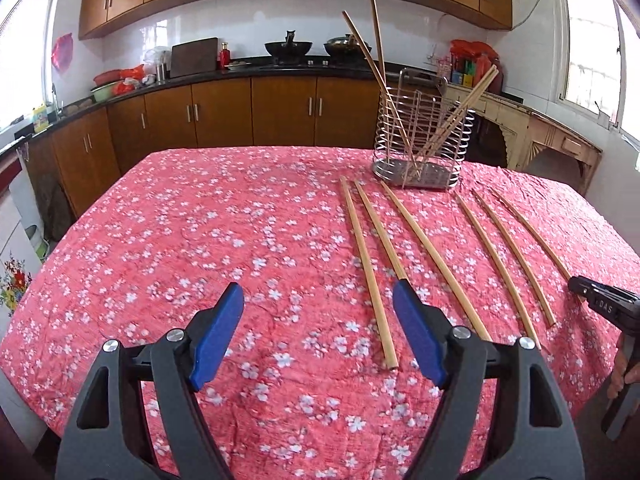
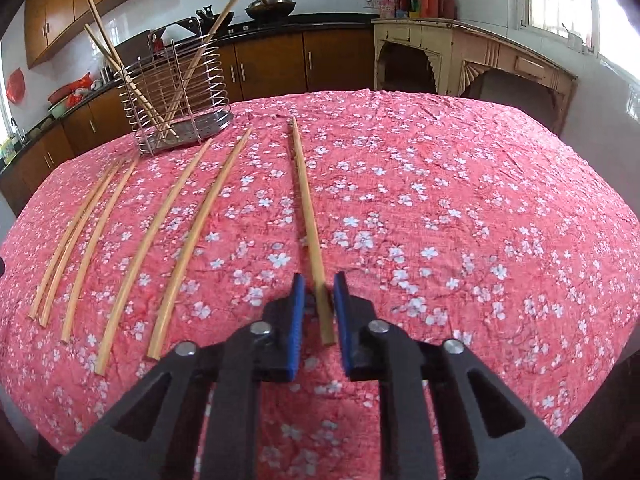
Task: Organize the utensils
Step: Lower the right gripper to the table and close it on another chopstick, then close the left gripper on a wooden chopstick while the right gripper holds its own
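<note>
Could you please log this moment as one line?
right claw: closing around rightmost bamboo chopstick on table | left claw: open, empty | wire metal holder: holds chopsticks

The right tool (image 1: 576,286) carries small white letters on its black body. They read "DAS"; no other text is legible.

Shiny metal wire holder (image 1: 424,136), matt pale wooden chopsticks (image 1: 368,272), crinkled floral cloth tablecloth (image 1: 200,240)

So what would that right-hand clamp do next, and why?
Probably close the jaws of the right gripper: they straddle the near end of the rightmost chopstick without quite touching it, and it lies flat on the tablecloth, not in the wire holder.
</note>
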Motion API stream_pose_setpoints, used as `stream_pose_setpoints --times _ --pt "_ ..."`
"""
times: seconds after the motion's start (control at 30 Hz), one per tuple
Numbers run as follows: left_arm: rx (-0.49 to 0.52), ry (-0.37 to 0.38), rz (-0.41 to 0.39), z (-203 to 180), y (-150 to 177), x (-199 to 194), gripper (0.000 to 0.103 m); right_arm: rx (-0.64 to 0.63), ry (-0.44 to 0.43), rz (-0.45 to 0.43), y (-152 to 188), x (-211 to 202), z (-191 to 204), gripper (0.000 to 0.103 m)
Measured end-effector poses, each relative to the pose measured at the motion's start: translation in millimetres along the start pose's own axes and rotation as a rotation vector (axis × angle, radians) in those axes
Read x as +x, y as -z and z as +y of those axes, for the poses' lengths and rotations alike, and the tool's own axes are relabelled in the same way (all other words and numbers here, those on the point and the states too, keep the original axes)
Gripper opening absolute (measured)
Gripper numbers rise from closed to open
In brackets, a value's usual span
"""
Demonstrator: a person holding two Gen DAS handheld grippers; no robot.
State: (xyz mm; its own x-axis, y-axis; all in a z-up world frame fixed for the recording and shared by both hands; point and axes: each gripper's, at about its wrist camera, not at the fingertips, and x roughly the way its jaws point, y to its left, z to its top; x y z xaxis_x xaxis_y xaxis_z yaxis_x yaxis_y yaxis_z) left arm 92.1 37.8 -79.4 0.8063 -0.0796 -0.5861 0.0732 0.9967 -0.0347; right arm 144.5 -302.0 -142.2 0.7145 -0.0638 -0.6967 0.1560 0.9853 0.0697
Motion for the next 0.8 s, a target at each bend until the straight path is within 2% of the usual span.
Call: stream_pose_setpoints --times 0.17,0.23,0.4,0.5,0.8 --pt "0.006 0.015 0.019 -5.6 4.5 4.8 0.076 -0.004 0.022 -0.010 -1.4 1.6 4.9 0.014" --pt "0.009 0.021 0.029 -8.7 5.5 7.5 0.076 -0.011 0.029 -0.013 -0.7 1.5 6.4 0.009" --pt "0.014 0.044 0.075 -18.5 8.6 16.3 0.061 0.043 0.061 -0.002 -4.7 4.9 6.6 0.007" --pt "0.009 0.049 0.102 -22.7 9.8 22.0 0.057 0.090 0.044 0.005 -6.9 5.8 1.1 0.007" --pt "-0.005 0.036 0.163 -34.0 11.9 36.4 0.046 0.118 0.028 0.016 -7.1 5.9 -2.8 0.007"
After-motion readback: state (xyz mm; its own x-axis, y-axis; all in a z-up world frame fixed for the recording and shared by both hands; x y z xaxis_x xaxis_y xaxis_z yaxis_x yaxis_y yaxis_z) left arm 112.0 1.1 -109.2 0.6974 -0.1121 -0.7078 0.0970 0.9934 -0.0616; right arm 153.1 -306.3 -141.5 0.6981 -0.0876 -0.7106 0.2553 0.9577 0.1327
